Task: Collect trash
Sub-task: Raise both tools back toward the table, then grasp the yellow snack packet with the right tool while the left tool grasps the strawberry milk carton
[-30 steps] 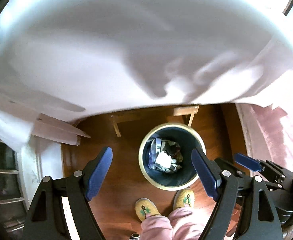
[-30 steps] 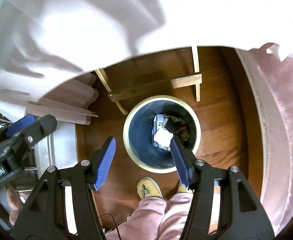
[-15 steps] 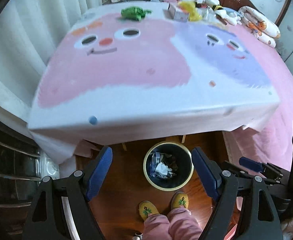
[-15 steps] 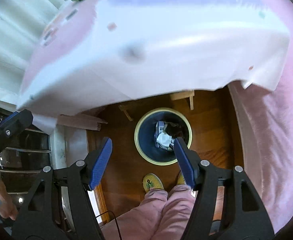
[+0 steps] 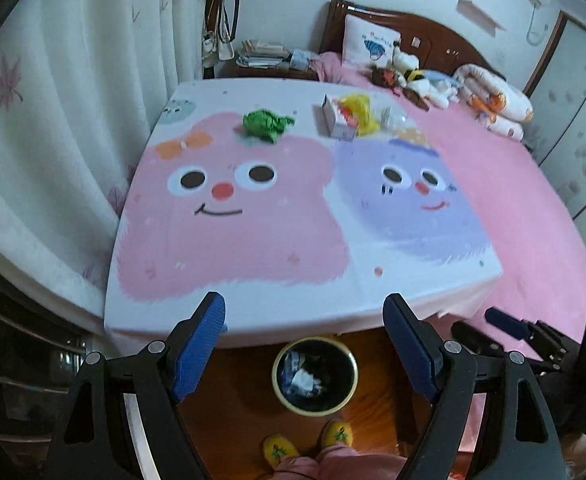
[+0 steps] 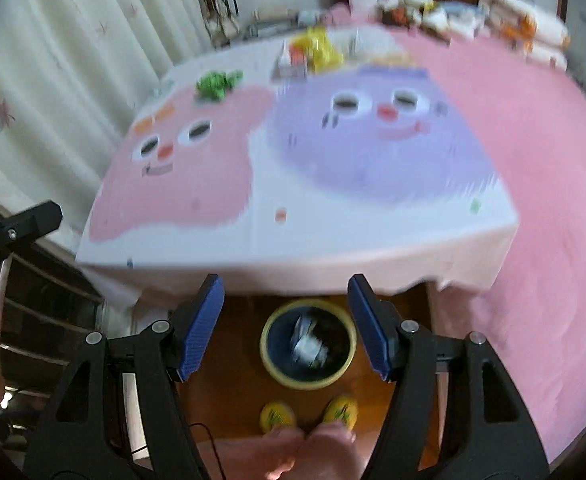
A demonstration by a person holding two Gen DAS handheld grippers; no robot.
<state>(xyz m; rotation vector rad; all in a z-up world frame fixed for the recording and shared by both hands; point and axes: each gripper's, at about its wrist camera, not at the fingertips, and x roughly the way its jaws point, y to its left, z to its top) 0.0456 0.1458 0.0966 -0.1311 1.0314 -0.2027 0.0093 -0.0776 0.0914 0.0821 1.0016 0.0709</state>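
A round bin [image 5: 315, 376] [image 6: 308, 343] with a yellow rim stands on the wood floor below the table edge, with paper scraps inside. At the table's far end lie a crumpled green wrapper [image 5: 266, 124] [image 6: 216, 83], a small white box [image 5: 336, 120] [image 6: 293, 58] and a yellow bag [image 5: 360, 114] [image 6: 320, 49]. My left gripper [image 5: 305, 316] is open and empty above the near table edge. My right gripper [image 6: 286, 292] is open and empty too, over the bin. The right wrist view is blurred.
The table [image 5: 253, 240] wears a cloth with pink and purple cartoon faces. White curtains [image 5: 53, 120] hang to the left. A pink bed [image 5: 533, 200] with pillows and soft toys lies to the right. A person's yellow slippers [image 5: 279, 450] stand by the bin.
Both grippers have risen from under the tablecloth by the bin to above the table edge. The tabletop and its trash have come into view. Both stay open.
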